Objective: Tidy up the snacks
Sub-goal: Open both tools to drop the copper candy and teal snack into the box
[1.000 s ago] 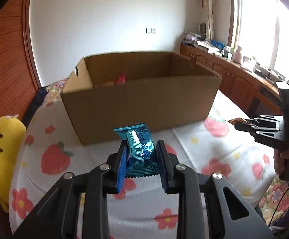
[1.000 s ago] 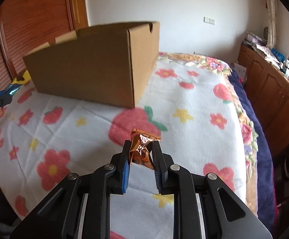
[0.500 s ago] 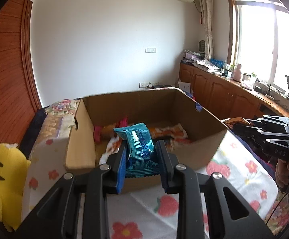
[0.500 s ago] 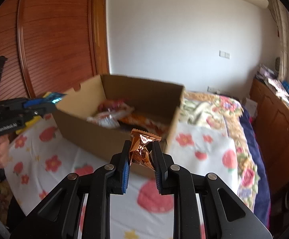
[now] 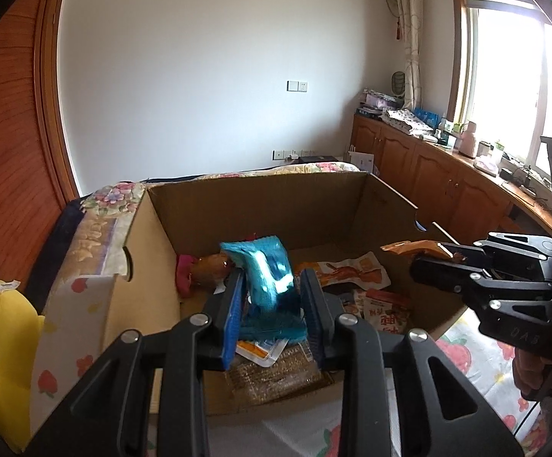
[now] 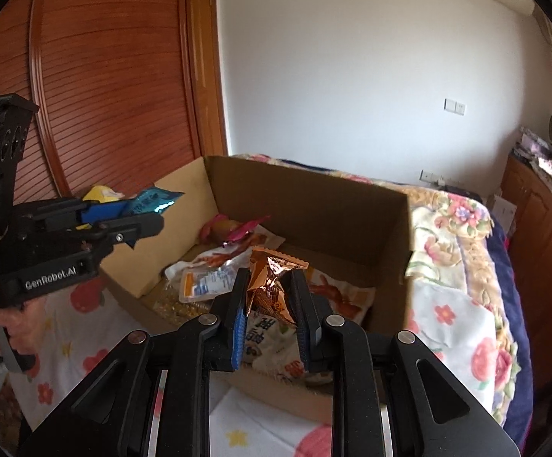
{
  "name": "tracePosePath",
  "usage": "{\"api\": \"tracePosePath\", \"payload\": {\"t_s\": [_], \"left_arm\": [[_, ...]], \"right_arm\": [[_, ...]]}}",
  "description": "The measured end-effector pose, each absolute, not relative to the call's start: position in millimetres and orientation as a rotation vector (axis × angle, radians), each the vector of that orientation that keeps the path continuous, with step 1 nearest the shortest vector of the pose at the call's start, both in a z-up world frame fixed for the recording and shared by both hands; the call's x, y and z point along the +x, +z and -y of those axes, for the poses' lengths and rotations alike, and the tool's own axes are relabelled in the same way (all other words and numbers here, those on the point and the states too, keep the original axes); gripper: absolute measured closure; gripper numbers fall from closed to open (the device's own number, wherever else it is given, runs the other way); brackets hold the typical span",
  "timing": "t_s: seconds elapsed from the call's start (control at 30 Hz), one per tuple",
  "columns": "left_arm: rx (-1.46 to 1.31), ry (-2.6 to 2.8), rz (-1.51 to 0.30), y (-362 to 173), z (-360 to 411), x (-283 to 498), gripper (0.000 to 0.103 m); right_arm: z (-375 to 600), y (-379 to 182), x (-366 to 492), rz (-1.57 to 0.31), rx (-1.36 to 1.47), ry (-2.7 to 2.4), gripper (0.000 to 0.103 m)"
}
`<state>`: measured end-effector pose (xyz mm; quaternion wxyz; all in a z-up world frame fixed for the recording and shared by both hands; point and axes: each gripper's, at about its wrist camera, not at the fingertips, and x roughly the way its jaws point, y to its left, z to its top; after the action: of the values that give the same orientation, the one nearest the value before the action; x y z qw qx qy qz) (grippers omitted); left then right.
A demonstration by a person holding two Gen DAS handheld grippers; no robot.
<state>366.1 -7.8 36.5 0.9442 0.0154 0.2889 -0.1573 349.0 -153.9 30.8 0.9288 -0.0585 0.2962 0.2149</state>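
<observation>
Left wrist: my left gripper [image 5: 272, 304] is clamped on the blue packet [image 5: 266, 270], long axis upright and tilted slightly left, held above the near wall of the cardboard box [image 5: 260, 205]. Box opening lies straight ahead and below. Loose snack packs [image 5: 352, 272] already cover the floor; nothing blocks a drop. My right gripper [image 5: 434, 262] comes in from the right rim.

Right wrist: right gripper [image 6: 270, 306] pinches the copper foil packet [image 6: 272, 285], crumpled, upright, over the box's near corner. Left gripper [image 6: 138, 217] sits over the left rim, well apart from mine. Judgement: both are placed to release; the left looks slightly deeper over the box. Strawberry blanket [image 6: 455, 316] underneath.
</observation>
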Motion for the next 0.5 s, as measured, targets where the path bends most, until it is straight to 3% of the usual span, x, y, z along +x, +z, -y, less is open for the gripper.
{"api": "tracePosePath", "payload": {"t_s": [0.13,0.2,0.5], "left_arm": [[0.036,-0.312,-0.608,29,13,369,0.068],[0.038,-0.299,-0.612,28,14,368,0.066],[0.068,-0.267,-0.591,39,12,326,0.064]], "right_arm": [[152,22,358,-0.628,-0.109,0.443,0.08],[152,20,359,-0.634,-0.105,0.437,0.072],[156,31,329,-0.613,-0.102,0.408,0.07]]}}
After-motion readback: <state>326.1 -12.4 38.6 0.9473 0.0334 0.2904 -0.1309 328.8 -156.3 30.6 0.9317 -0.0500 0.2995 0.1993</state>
